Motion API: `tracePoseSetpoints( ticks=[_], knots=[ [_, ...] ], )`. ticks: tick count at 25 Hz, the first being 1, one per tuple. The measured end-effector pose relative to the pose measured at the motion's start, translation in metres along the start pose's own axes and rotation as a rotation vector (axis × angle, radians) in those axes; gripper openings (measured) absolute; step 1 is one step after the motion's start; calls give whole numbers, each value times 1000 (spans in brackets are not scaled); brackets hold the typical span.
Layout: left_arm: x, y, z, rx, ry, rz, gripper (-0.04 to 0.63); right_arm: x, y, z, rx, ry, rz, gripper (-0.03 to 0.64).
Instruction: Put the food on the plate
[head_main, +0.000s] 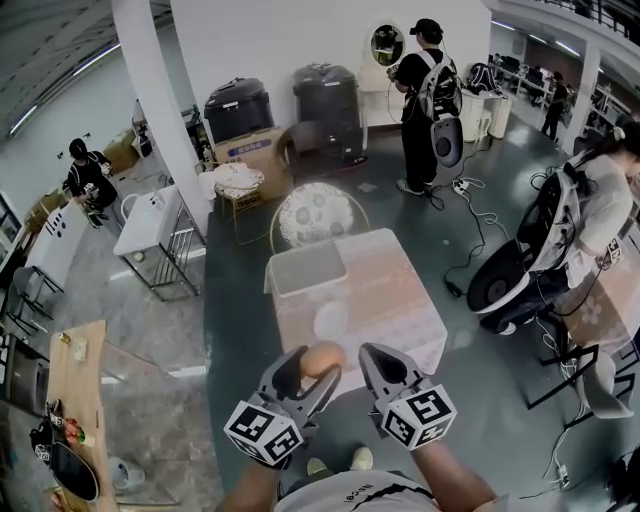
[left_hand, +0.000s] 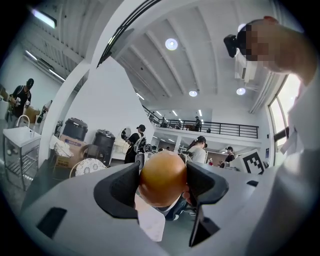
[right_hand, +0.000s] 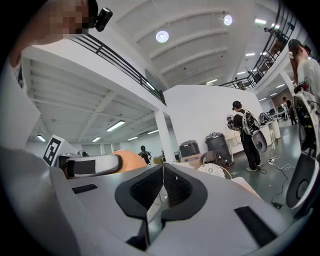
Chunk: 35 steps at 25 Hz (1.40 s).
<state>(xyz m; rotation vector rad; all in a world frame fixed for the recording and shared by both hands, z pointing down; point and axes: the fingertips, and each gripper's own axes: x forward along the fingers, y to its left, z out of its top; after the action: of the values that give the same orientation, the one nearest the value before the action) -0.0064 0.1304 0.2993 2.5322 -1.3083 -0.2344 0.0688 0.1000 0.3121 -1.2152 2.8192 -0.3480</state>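
Clamping smooth, egg-shaped brown food (left_hand: 162, 176), left tool (head_main: 312, 369); right tool (right_hand: 162, 174) closed.

A pale table (head_main: 400, 290) carries a grey tray (head_main: 308, 268) at its far end and a white plate (head_main: 331, 321) nearer.

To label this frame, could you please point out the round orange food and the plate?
round orange food (left_hand: 162, 174): left gripper view, centre of its front surface.
plate (head_main: 330, 321): head view, its bare middle.
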Motion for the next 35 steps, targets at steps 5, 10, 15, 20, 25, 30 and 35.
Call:
tracePoseSetpoints(
  ticks=[5,10,15,20,25,30,35],
  knots=[
    [12,-1,-8,9,12,27,298,1,-15,-1,12,-2,16,17],
    [17,7,-19,8,26,55,298,6,-22,-10,34,11,29,17],
    [23,11,-27,22,52,71,298,9,-28,-11,39,20,35,17],
    [32,26,-35,11,68,71,298,20,-37,-20,50,33,21,17],
    [46,49,-45,4,94,73,298,42,-47,-28,51,57,13,17],
    [70,79,-51,17,130,61,298,77,-65,-31,63,74,-5,17],
    [90,117,-62,-6,154,48,298,115,-77,-43,63,113,-24,17]
  ],
)
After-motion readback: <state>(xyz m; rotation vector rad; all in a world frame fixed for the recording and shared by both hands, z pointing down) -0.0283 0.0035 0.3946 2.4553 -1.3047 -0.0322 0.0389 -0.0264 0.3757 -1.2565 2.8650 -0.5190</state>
